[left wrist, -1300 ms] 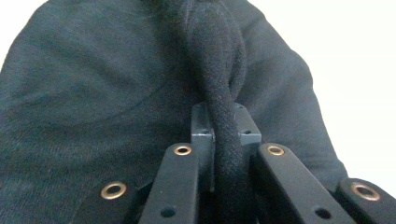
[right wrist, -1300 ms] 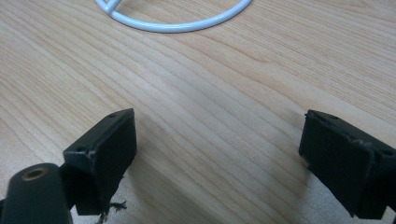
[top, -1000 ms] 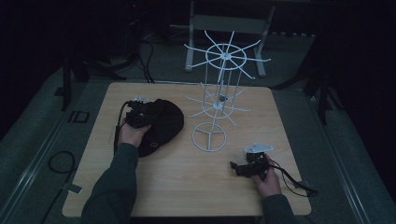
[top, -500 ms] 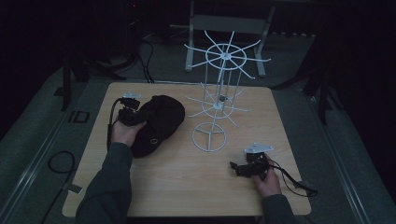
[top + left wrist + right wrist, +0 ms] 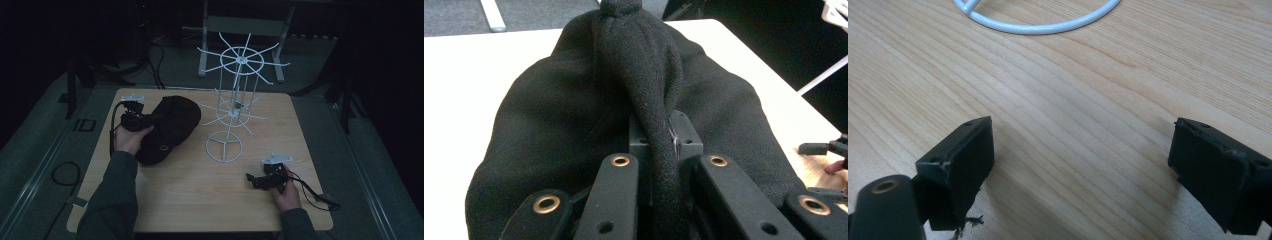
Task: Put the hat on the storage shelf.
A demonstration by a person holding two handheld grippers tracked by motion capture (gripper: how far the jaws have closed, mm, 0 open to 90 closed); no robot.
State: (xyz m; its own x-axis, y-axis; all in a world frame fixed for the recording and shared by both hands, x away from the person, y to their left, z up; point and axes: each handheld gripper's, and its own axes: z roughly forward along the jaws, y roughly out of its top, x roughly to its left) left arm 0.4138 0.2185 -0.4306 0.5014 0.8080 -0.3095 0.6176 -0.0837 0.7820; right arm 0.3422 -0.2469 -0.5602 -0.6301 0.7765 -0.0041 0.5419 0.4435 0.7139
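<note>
A black fleece hat (image 5: 172, 125) lies on the left half of the wooden table (image 5: 200, 200). My left gripper (image 5: 136, 120) is at the hat's left edge and is shut on a pinched fold of its fabric. In the left gripper view that fold (image 5: 659, 100) runs up between the jaws of the left gripper (image 5: 661, 145), with the rest of the hat (image 5: 549, 130) spread beyond. My right gripper (image 5: 257, 181) rests near the table's front right, and in the right gripper view it (image 5: 1083, 160) stands open over bare wood.
A white wire display rack (image 5: 235, 107) with spoked tiers stands at the table's middle back. Its round base ring (image 5: 1048, 25) lies just ahead of the right gripper. Cables trail from both grippers. A dark floor surrounds the table.
My left hand has moved away across the table and risen a little, pulling the hat's edge with it. The right hand has stayed put.
</note>
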